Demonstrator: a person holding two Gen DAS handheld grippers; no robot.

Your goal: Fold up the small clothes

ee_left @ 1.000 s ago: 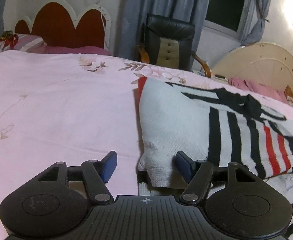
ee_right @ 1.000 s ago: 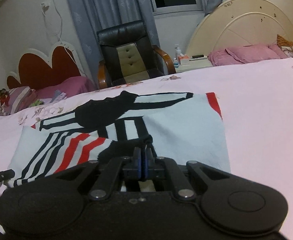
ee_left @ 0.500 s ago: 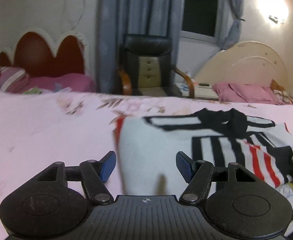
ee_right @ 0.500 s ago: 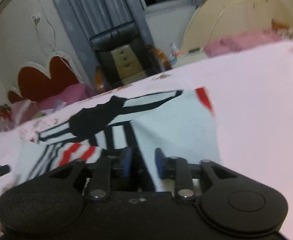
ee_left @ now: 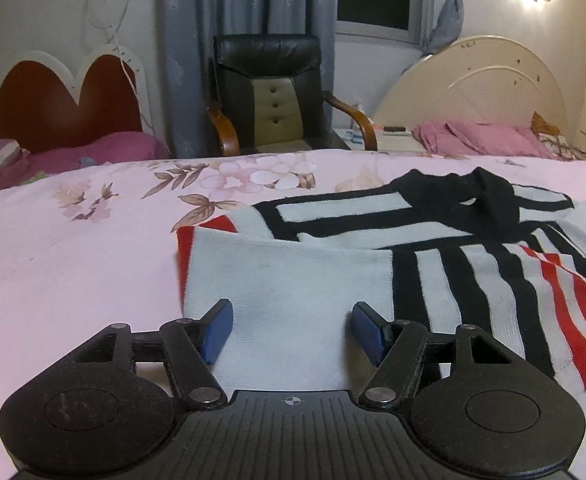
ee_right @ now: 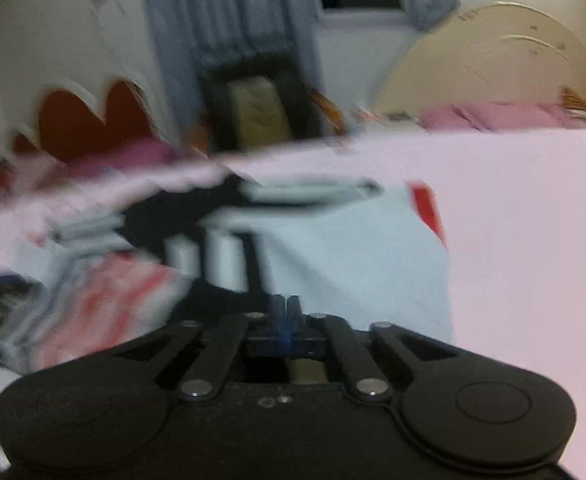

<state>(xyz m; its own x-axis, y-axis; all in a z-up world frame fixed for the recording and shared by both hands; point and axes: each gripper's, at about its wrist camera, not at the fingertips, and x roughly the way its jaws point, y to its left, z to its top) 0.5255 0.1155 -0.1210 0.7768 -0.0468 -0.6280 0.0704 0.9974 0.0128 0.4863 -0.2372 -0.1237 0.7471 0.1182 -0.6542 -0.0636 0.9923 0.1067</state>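
Left gripper (ee_left: 293,322), blue pads spread, hovers low and level over the near edge of the striped grey, black and red knit sweater (ee_left: 373,280), half-folded on the pink floral bedsheet (ee_left: 73,272). Right gripper (ee_right: 284,311) shows pads together; any pinched cloth is blurred. Soft, light knit: grasp at hem corners.
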